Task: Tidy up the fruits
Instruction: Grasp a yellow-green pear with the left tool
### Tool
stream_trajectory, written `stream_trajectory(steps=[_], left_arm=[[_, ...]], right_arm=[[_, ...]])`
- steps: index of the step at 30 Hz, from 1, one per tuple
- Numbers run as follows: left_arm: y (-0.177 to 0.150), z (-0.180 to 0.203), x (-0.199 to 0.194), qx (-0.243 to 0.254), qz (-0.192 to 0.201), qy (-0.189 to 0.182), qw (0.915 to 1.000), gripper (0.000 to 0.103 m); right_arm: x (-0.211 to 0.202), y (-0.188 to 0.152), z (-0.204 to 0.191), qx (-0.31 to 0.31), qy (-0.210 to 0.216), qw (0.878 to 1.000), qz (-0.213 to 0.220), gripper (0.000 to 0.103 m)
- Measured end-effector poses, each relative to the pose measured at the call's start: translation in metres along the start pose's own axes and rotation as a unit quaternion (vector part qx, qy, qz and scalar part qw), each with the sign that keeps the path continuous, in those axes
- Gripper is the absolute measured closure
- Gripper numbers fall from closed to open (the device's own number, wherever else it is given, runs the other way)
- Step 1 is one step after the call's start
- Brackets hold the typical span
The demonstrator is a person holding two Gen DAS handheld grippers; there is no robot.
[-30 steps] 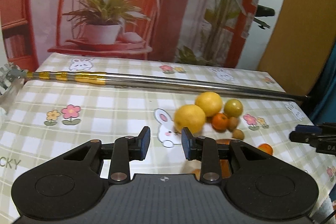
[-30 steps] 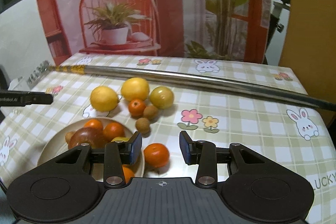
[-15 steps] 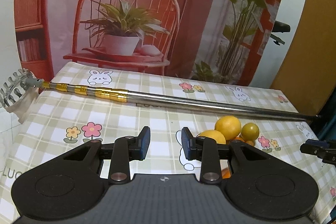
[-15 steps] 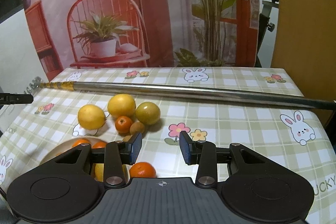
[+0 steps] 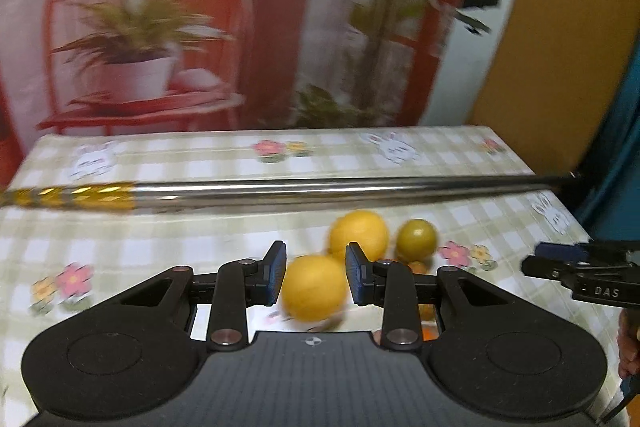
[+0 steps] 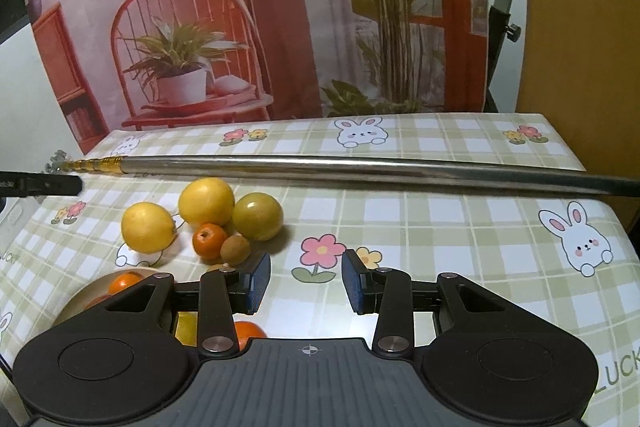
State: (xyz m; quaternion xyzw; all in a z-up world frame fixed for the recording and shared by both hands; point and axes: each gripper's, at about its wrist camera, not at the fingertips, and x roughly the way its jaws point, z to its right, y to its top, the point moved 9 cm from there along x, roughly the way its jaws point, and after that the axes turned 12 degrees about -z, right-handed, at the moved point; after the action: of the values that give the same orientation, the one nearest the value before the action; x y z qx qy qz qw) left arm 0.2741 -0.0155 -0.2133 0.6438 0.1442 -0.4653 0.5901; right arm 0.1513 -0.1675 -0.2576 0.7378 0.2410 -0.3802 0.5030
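Fruits are lying in a loose cluster on the table (image 6: 440,247), just in front of a long metal pole (image 6: 360,169) that is stretching across the checked cloth. A lemon (image 6: 148,227) is sitting at the left of the cluster. Beside it a larger yellow citrus (image 6: 206,201) is touching a greenish round fruit (image 6: 258,215), with a small orange (image 6: 207,246) and a brown fruit (image 6: 236,249) nestling in front of them.

A plate (image 6: 80,301) is showing near the front edge, partly hidden behind your right gripper (image 6: 306,285), and it is carrying at least one orange (image 6: 125,281).

Your right gripper is hovering over bare cloth, its jaws standing narrowly apart and holding nothing. Your left gripper (image 5: 316,275) is pointing toward the lemon from well short of it. Its jaws are likewise keeping a narrow gap and gripping nothing, though its view is coming through blurred.
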Motion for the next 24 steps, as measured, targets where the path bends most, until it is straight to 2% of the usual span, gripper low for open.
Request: stream_trajectory(steps=[5,12,20,24], left_arm=[[0.020,0.039,0.032,0.039,-0.018,-0.046,0.9980,0.067],[0.038,0.067,0.083,0.031,-0.064,-0.091,0.9933,0.064],[0.033,0.075,0.119,0.037,-0.115,-0.067,0.9904,0.064],[0.039,0.073,0.129,0.031,-0.123,-0.072,0.9893,0.057]], right_arm=[[0.005,0.000,0.014,0.014,-0.001,1.000,0.000,0.067],[0.014,-0.006,0.032,0.039,0.000,0.999,-0.006,0.067],[0.023,-0.017,0.041,0.048,0.002,0.999,-0.015,0.067],[0.028,-0.019,0.043,0.053,0.005,0.998,-0.020,0.067]])
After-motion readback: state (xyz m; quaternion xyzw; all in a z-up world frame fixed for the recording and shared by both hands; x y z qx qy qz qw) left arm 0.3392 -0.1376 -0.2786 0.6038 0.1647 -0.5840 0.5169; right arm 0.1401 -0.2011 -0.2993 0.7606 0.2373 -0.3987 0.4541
